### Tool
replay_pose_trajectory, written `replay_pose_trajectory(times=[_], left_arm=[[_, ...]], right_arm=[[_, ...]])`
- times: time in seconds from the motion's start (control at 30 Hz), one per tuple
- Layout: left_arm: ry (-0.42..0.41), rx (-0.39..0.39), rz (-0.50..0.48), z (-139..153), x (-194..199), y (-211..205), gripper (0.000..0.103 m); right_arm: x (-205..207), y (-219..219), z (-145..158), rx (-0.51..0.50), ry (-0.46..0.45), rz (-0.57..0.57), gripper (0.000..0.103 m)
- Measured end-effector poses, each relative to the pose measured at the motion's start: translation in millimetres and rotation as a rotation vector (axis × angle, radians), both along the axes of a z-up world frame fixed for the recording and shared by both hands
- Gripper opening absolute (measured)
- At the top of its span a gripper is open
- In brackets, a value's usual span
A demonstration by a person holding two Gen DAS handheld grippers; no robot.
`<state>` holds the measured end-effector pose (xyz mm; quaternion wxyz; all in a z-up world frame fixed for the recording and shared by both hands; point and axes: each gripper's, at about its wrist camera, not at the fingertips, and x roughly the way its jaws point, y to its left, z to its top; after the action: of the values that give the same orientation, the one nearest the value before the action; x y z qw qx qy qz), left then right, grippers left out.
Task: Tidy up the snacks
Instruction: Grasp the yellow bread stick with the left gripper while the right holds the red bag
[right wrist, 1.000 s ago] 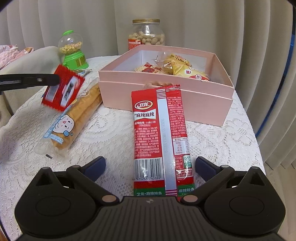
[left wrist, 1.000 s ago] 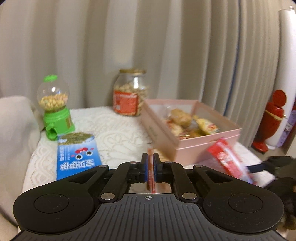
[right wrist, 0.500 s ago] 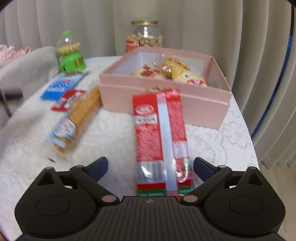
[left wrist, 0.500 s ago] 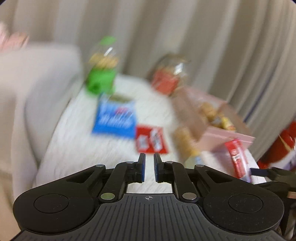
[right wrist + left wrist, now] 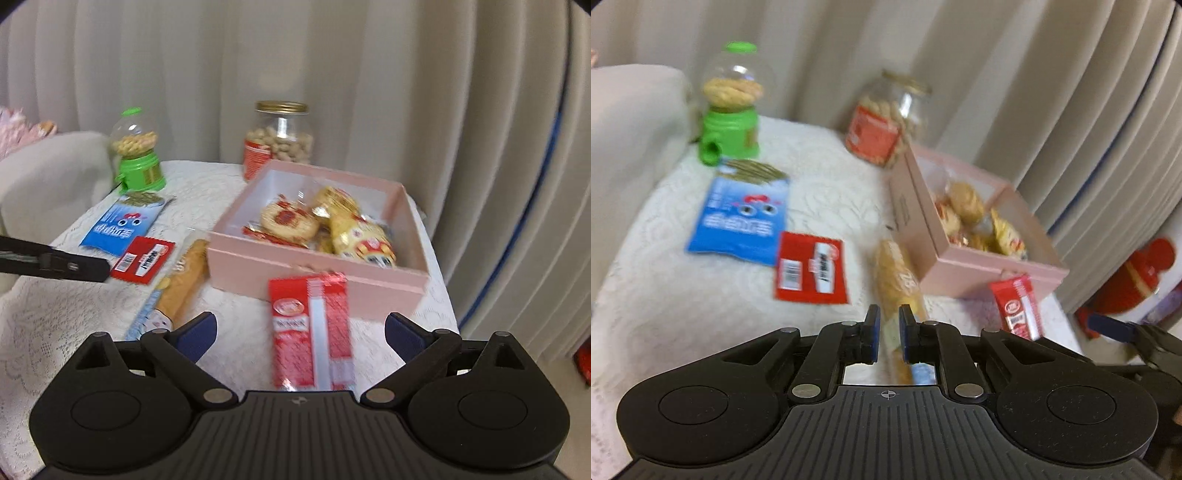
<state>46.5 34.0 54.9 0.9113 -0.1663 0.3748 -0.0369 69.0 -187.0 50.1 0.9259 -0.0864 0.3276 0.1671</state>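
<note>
Hovering above the lace-covered table [image 5: 55, 332], the left gripper [image 5: 885, 332] has its fingers drawn nearly together with nothing between them, while the right gripper [image 5: 299, 332] stands spread wide and empty. The long red snack packet [image 5: 312, 332] lies on the cloth just before the pink box [image 5: 314, 288]. The small red packet [image 5: 811, 272] lies flat between the blue packet [image 5: 738, 218] and the bread stick [image 5: 895, 280].

Both views are lit softly and evenly by warm indoor light; only faint shadows are cast on the lace tablecloth [image 5: 55, 332]. Strong fisheye bending is seen in the curtain [image 5: 406, 92] folds, and the corners are vignetted black. Motion blur is spread over the left wrist view, where print on the blue packet [image 5: 740, 218] is smeared. A small glint is caught on the peanut jar [image 5: 280, 136].
</note>
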Motion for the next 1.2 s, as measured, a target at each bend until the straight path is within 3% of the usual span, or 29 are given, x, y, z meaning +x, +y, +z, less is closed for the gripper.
replay_pose_trajectory(times=[0.1,0.2,0.43,0.67,0.83,0.9,1.07,1.13,1.2], left_arm=[[0.045,0.113,-0.052,-11,21,-26,0.02],[0.024,0.208,-0.065,-18,29,-43,0.033],[0.055,0.288,-0.068,-20,50,-62,0.039],[0.036,0.169,-0.078,-22,33,-41,0.035],[0.078,0.175,-0.075,-23,47,-45,0.045],[0.096,0.187,-0.065,-27,54,-48,0.044],[0.091,0.2,-0.064,-32,51,-48,0.041],[0.099,0.174,-0.065,-32,45,-45,0.04],[0.104,0.151,-0.07,-31,36,-42,0.04]], right_arm=[[-2,-20,-11,0.023,0.028,-0.027,0.098],[-6,-37,-23,0.029,0.048,-0.031,0.098],[-5,-45,-36,0.039,0.048,-0.012,0.098],[12,-19,-40,0.028,0.051,0.081,0.098],[34,1,-51,-0.007,0.094,0.057,0.095],[34,3,-53,-0.006,0.102,0.049,0.092],[19,4,-52,-0.045,0.064,0.062,0.062],[15,1,-50,-0.059,0.05,0.064,0.053],[14,-4,-46,-0.037,0.061,0.067,0.052]])
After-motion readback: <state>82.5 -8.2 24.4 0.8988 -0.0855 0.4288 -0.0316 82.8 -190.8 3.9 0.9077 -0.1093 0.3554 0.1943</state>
